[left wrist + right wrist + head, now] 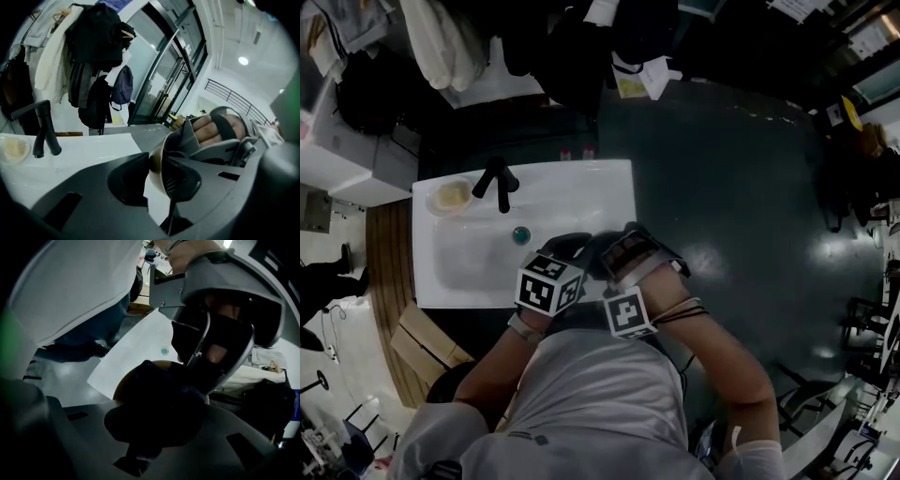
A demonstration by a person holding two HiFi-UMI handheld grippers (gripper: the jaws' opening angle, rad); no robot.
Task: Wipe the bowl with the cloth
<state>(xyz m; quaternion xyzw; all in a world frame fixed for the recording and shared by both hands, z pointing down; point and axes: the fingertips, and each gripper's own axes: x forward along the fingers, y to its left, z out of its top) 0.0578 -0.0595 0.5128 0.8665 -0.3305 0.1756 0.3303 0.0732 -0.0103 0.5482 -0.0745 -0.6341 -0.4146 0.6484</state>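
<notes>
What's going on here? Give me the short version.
A person stands at a white sink with a gripper in each hand. The left gripper is clamped on the rim of a tan bowl, held near the sink's front edge. The right gripper grips a dark cloth pressed into the bowl. The wiping appears to be under way.

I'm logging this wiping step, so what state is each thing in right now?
Tan round bowl: held above the white sink, rim clamped by the left gripper.
Dark cloth: bunched, pressed into the bowl.
Left gripper: shut on the bowl's rim.
Right gripper: shut on the cloth.
Black faucet: no water seen running.
</notes>
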